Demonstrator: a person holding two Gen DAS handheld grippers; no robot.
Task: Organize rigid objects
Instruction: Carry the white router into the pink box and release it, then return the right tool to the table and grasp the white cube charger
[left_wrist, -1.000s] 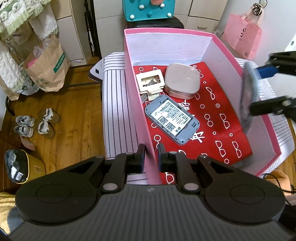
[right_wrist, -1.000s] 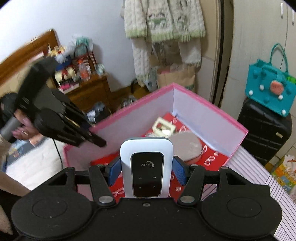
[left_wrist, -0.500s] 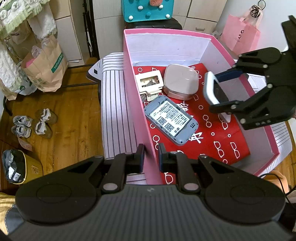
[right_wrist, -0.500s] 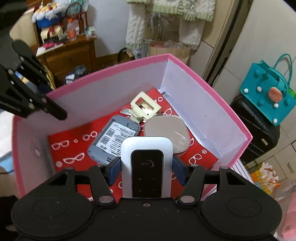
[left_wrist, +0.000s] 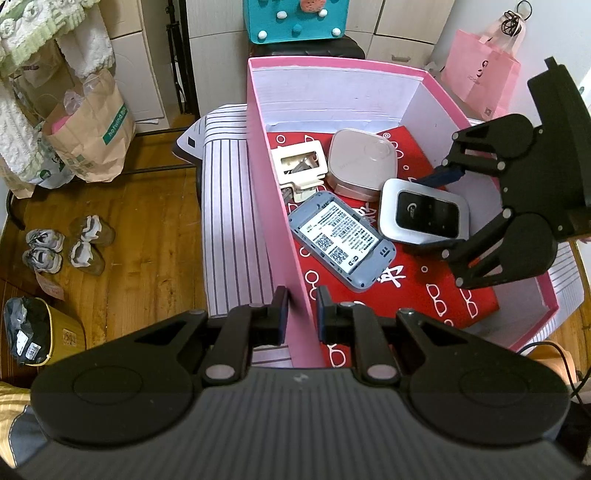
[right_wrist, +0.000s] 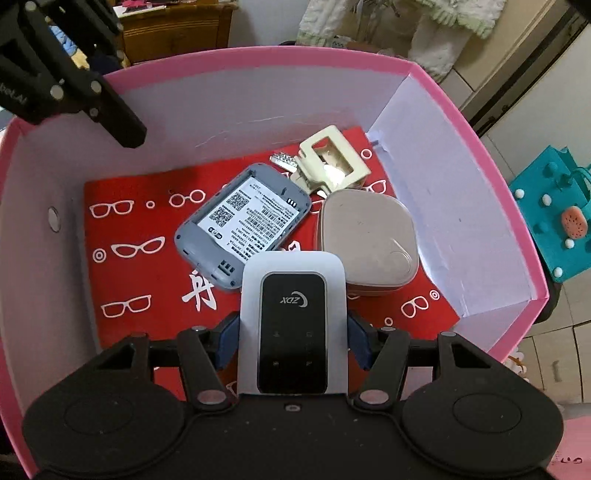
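Lowered — white router (right_wrist: 293, 325) into pink box (right_wrist: 236, 59), seemingly unreleased.

Bare red liner (right_wrist: 147, 288) lies free at the box's near-left; grey device (right_wrist: 243, 229), beige case (right_wrist: 365, 243) and clip (right_wrist: 332, 162) crowd the far-right corner

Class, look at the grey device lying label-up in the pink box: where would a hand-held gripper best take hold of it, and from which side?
Grip the grey device across its two long edges, probably from above. It lies flat on the red liner, so only the narrow width suits the jaws. Its lower end is freest; the white device crowds its upper end.
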